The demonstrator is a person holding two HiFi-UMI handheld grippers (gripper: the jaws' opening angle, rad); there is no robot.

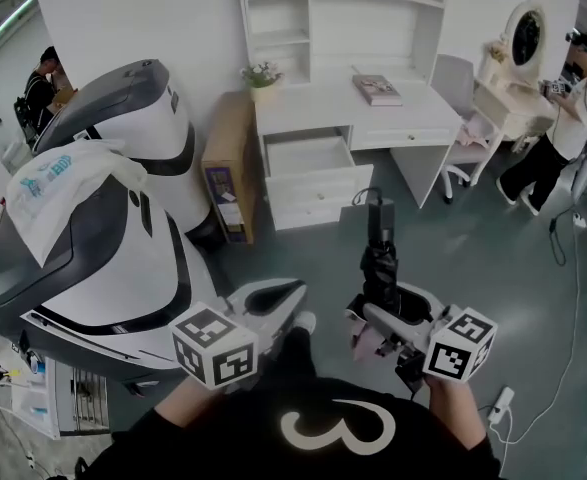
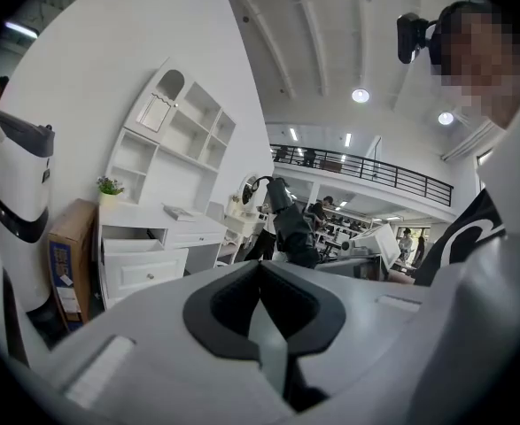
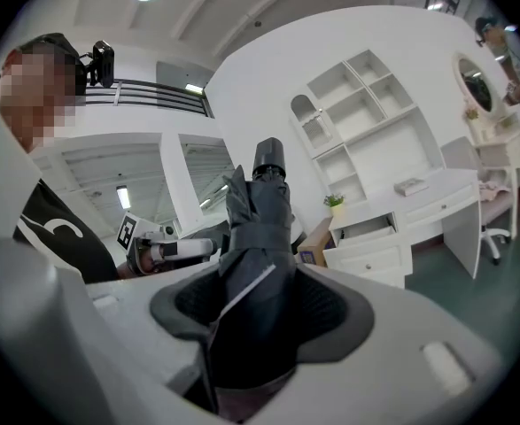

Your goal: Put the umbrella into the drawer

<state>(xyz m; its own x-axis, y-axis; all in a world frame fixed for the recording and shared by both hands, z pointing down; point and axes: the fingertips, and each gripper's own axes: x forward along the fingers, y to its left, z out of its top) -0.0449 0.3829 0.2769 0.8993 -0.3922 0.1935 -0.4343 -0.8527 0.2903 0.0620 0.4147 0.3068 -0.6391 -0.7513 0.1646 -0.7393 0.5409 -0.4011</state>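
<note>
A folded dark umbrella [image 1: 378, 238] sticks out forward from my right gripper [image 1: 378, 313], which is shut on its lower part. In the right gripper view the umbrella [image 3: 258, 228] fills the gap between the dark pads [image 3: 330, 312], tip pointing away. The white desk [image 1: 393, 108] stands ahead with its upper drawer [image 1: 308, 156] pulled open; the open drawer [image 3: 366, 228] sits well beyond the umbrella tip. My left gripper [image 1: 278, 296] hovers beside the right one, jaws together and empty. Its own view shows the left gripper [image 2: 260, 277] shut, with the umbrella [image 2: 288, 220] and drawer [image 2: 131, 246] ahead.
Two big white-and-grey machines [image 1: 93, 258] crowd the left side. A cardboard box [image 1: 228, 163] leans by the desk. A book [image 1: 377, 90] and a potted plant [image 1: 263, 76] sit on the desktop. A chair [image 1: 463, 118] and a person [image 1: 558, 138] are to the right.
</note>
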